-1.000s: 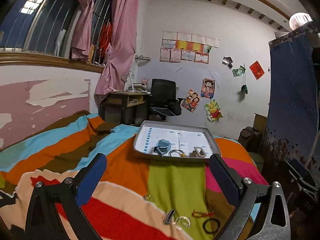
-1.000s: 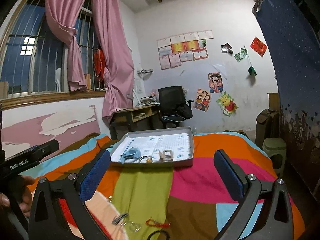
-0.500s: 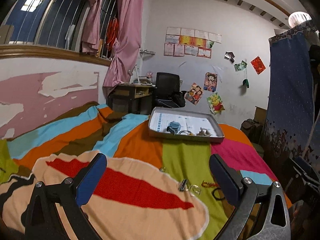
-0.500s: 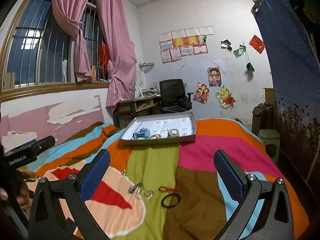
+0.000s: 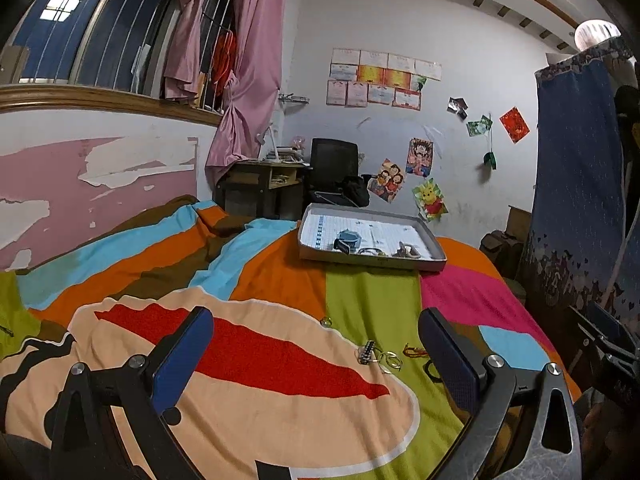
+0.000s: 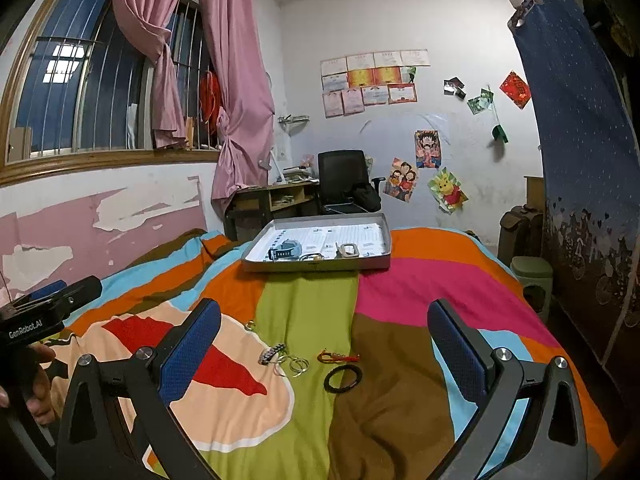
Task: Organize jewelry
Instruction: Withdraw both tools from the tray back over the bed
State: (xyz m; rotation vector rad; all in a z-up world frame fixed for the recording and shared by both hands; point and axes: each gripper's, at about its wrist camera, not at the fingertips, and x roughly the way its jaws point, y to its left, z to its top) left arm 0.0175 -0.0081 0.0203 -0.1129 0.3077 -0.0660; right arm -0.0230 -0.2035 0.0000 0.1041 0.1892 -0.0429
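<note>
The left claw [image 5: 312,338] hung wide open and empty above a bed [image 5: 280,280] covered in a bright striped blanket. On the green stripe between its blue fingers [image 5: 182,354] lay a beaded bracelet [image 5: 366,353], some silver rings [image 5: 387,360], a red cord [image 5: 414,351] and a black band [image 5: 431,371] partly hidden by the right-hand finger. One small ring [image 5: 326,322] sat apart. Farther back, a grey tray [image 5: 372,262] held a blue watch [image 5: 346,239] and other small pieces.

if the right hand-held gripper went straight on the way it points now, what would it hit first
Probably the bedspread: the open right hand-held gripper looks forward over the bed, with the black ring and red clasp lying between its fingers. A flatter path would lead to the tray; depth is unclear.
</note>
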